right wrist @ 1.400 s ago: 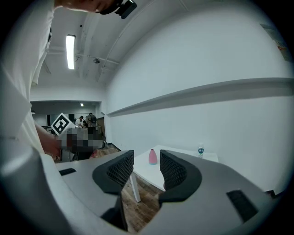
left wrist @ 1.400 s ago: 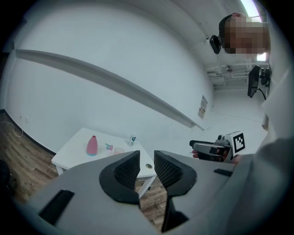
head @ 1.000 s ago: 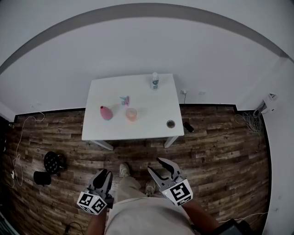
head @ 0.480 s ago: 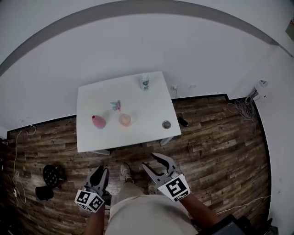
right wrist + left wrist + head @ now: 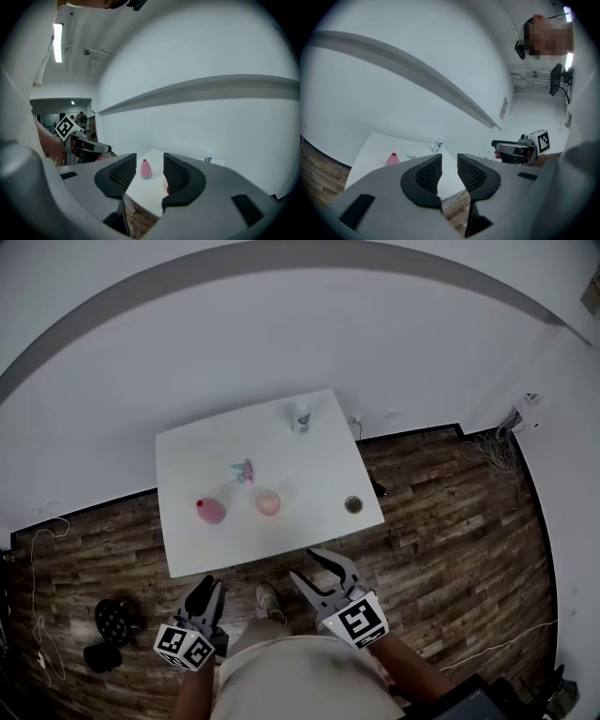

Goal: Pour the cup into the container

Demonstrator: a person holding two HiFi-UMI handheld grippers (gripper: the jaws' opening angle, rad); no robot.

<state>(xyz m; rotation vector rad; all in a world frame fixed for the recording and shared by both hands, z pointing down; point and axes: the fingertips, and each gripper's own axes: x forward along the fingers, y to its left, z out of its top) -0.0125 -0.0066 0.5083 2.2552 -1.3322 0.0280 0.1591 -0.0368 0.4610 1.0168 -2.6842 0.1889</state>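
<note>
A pale pink cup (image 5: 268,503) stands upright near the front of the white table (image 5: 309,474). To its left is a pink vase-shaped container (image 5: 211,511), which the left gripper view also shows (image 5: 392,159) and the right gripper view (image 5: 146,169). My left gripper (image 5: 208,585) and right gripper (image 5: 307,566) are held over the wooden floor, short of the table's front edge, and point toward it. Both are open with nothing between the jaws (image 5: 449,161) (image 5: 150,161). The left jaws stand closer together than the right ones.
On the table there is also a small bottle (image 5: 301,416) at the back, a small teal and pink item (image 5: 244,471) and a small dark round dish (image 5: 352,505) at the front right. Black objects (image 5: 111,622) lie on the floor to the left. Cables (image 5: 492,451) lie by the right wall.
The table's front edge has come closer to both grippers as the person walks toward it. Both jaws stand as before and nothing on the table has moved.
</note>
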